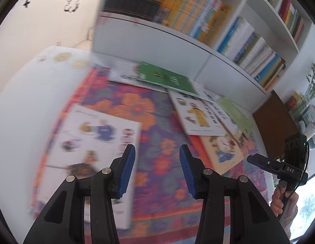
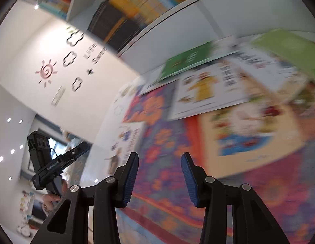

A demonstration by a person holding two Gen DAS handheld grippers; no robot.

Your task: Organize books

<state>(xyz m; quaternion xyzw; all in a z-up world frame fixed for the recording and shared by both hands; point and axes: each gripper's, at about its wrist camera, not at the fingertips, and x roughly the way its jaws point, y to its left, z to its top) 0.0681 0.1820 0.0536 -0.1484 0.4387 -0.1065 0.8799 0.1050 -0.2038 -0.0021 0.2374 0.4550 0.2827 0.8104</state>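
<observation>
Several picture books lie flat on a floral cloth (image 1: 149,109). A white book with cartoon figures (image 1: 92,142) lies near left, and a dark green book (image 1: 165,77) lies by the shelf. To the right are a white book with a yellow figure (image 1: 196,116), a cream book (image 1: 222,150) and a light green book (image 1: 236,116). My left gripper (image 1: 157,150) hovers open over the cloth, holding nothing. My right gripper (image 2: 160,158) is also open and empty, above the cloth beside the cream book (image 2: 249,134) and the yellow-figure book (image 2: 206,93). Both views are blurred.
A white bookcase (image 1: 177,40) packed with upright books stands behind the cloth. A hand (image 1: 283,199) holds the right gripper (image 1: 259,160) at the right edge. A white wall with decals (image 2: 55,71) is at left, and a plant (image 1: 312,85) at far right.
</observation>
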